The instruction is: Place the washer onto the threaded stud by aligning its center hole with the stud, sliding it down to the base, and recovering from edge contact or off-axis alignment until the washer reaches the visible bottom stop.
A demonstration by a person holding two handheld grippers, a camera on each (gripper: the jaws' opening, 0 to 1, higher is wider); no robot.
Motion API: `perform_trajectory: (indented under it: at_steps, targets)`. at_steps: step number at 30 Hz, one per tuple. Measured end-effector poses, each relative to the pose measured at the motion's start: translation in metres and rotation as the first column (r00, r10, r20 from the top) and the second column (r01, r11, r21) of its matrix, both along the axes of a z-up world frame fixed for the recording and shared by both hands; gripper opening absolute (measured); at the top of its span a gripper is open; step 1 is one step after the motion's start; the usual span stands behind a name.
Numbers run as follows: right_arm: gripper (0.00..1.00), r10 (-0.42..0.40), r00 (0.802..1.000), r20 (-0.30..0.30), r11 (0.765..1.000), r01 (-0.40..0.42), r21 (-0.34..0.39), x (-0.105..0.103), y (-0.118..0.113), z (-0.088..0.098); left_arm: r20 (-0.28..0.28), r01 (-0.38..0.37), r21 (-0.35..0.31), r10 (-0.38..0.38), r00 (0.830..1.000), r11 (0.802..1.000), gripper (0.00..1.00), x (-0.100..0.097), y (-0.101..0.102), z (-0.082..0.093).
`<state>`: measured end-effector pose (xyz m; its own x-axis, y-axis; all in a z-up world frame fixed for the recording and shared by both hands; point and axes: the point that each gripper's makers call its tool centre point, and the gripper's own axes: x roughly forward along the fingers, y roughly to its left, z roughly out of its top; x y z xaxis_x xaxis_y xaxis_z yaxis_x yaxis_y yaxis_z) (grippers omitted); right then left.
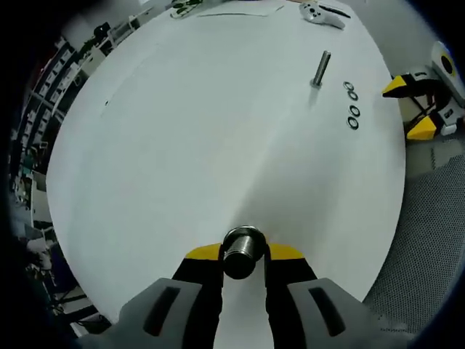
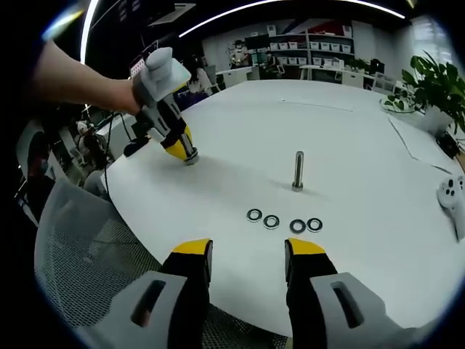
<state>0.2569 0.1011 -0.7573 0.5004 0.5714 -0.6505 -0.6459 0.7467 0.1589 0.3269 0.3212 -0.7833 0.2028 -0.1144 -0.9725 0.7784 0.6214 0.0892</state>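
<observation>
A threaded stud point(image 1: 320, 69) point(image 2: 298, 171) stands upright on the round white table point(image 1: 182, 160) point(image 2: 349, 131). Several dark washers point(image 1: 352, 105) point(image 2: 284, 221) lie flat in a row beside it, apart from it. My left gripper point(image 1: 243, 253) point(image 2: 179, 147) is shut on a short metal bolt point(image 1: 242, 246) point(image 2: 190, 157), whose end rests on or just above the table, far from the stud. My right gripper point(image 2: 247, 254) point(image 1: 414, 107) hangs open over the near table edge, short of the washers, with nothing between its yellow-tipped fingers.
A white game controller point(image 1: 320, 14) point(image 2: 454, 198) lies at the table's far side. Sheets of paper point(image 2: 421, 142) and a potted plant point(image 2: 429, 83) sit beyond it. A grey mesh chair point(image 2: 73, 240) point(image 1: 429, 225) stands by the table edge. A person's arm point(image 2: 80, 80) holds the left gripper.
</observation>
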Motion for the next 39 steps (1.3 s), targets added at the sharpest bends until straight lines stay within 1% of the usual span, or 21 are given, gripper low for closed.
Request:
perform_trajectory:
  at_steps: [10, 11, 13, 15, 19, 23, 25, 26, 28, 29, 30, 34, 36, 37, 39]
  targets:
    - [0.42, 0.003, 1.0, 0.003, 1.0, -0.003, -0.006, 0.0, 0.0, 0.0, -0.002, 0.0, -0.016, 0.0, 1.0, 1.0, 0.2, 0.001, 0.0, -0.001]
    - [0.42, 0.004, 1.0, 0.007, 1.0, -0.004, -0.008, 0.0, 0.0, 0.0, -0.002, -0.004, -0.02, 0.004, 1.0, 1.0, 0.2, 0.001, 0.0, -0.001]
    - [0.42, 0.006, 1.0, 0.004, 1.0, -0.006, -0.006, -0.001, 0.0, 0.0, -0.015, -0.036, -0.036, 0.035, 0.999, 0.999, 0.21, 0.0, 0.0, -0.002]
    - [0.42, 0.006, 1.0, 0.006, 1.0, -0.006, -0.007, 0.0, 0.0, 0.0, -0.013, -0.048, -0.047, 0.048, 0.999, 0.998, 0.21, 0.0, -0.001, -0.001]
    - [0.42, 0.006, 1.0, 0.003, 1.0, -0.006, -0.008, -0.001, 0.0, -0.001, 0.007, -0.052, -0.057, 0.052, 0.999, 0.997, 0.22, 0.001, 0.001, 0.001]
    - [0.42, 0.008, 1.0, 0.003, 1.0, -0.008, -0.006, -0.001, 0.001, 0.0, 0.03, -0.064, -0.07, 0.066, 0.997, 0.996, 0.23, -0.004, 0.003, 0.007]
    - [0.42, 0.012, 1.0, 0.008, 1.0, -0.012, -0.005, -0.001, 0.001, 0.001, 0.038, -0.089, -0.095, 0.092, 0.995, 0.992, 0.23, -0.006, 0.002, 0.009]
    - [0.42, 0.008, 1.0, 0.008, 1.0, -0.008, -0.003, -0.001, 0.001, 0.001, 0.054, -0.097, -0.1, 0.103, 0.993, 0.99, 0.24, -0.006, 0.004, 0.01]
    - [0.42, 0.005, 1.0, 0.005, 1.0, -0.005, -0.001, -0.001, 0.001, 0.001, 0.059, -0.121, -0.111, 0.128, 0.99, 0.986, 0.24, -0.008, 0.005, 0.011]
    - [0.42, 0.007, 1.0, 0.005, 1.0, -0.007, -0.001, -0.001, 0.001, 0.001, 0.06, -0.138, -0.126, 0.146, 0.987, 0.982, 0.25, -0.01, 0.004, 0.013]
    - [0.42, 0.014, 1.0, 0.007, 1.0, -0.014, -0.001, -0.001, 0.002, 0.001, 0.059, -0.165, -0.154, 0.175, 0.983, 0.974, 0.25, -0.012, 0.002, 0.015]
    - [0.42, 0.012, 1.0, 0.006, 1.0, -0.012, 0.001, -0.001, 0.002, 0.001, 0.085, -0.168, -0.151, 0.182, 0.98, 0.974, 0.26, -0.018, 0.005, 0.017]
    - [0.42, 0.01, 1.0, 0.008, 1.0, -0.01, 0.0, 0.0, 0.001, 0.002, 0.092, -0.197, -0.174, 0.215, 0.972, 0.965, 0.27, -0.018, 0.006, 0.018]
    - [0.42, 0.009, 1.0, 0.007, 1.0, -0.009, 0.0, 0.0, 0.001, 0.002, 0.106, -0.215, -0.193, 0.238, 0.965, 0.957, 0.27, -0.018, 0.006, 0.021]
    - [0.42, 0.011, 1.0, 0.005, 1.0, -0.011, -0.002, 0.0, 0.002, 0.001, 0.111, -0.243, -0.219, 0.271, 0.956, 0.945, 0.27, -0.022, 0.006, 0.025]
